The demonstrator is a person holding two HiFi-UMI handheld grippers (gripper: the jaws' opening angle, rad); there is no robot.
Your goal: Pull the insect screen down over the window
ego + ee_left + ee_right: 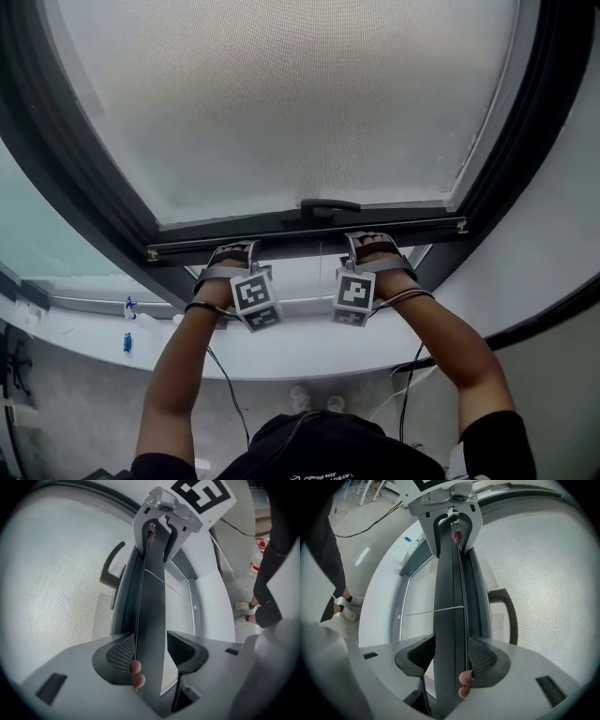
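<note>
Black handle (pixel 329 205) just above screen bar (pixel 300 236)

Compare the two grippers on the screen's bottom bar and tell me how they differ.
The left gripper sits well left of the handle; the right gripper sits just under its right end. The left gripper's marker cube looks tilted; the right gripper's sits nearly square. Both clamp the bottom bar between their jaws.

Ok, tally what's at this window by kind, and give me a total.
grippers: 2 (left gripper, right gripper)
insect screen: 1
screen bar: 1
handle: 1
Total: 5
</note>
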